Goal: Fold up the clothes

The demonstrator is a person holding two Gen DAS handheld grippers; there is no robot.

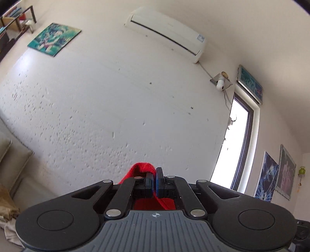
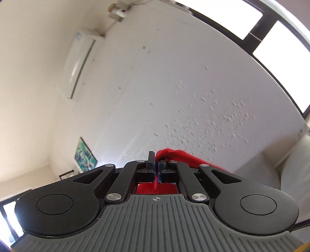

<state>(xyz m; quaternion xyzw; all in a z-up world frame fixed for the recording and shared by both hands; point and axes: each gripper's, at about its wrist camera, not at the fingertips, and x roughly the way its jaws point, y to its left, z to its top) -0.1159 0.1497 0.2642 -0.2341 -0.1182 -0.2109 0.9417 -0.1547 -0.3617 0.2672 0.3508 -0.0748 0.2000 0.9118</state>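
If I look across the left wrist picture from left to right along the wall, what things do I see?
Shelf → green picture → white air conditioner → small round lamp → bright window → blue poster → pinkish poster → little green ornament.

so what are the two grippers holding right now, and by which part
Both hold the red garment: the left gripper and right gripper are each shut on a bunched edge of it. Which part cannot be told.

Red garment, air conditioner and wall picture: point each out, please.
red garment [image 1: 142,167], left wrist view, bunched fold beside the shut tongs.
air conditioner [image 1: 166,31], left wrist view, middle of its white casing.
wall picture [image 2: 85,155], right wrist view, its teal face.
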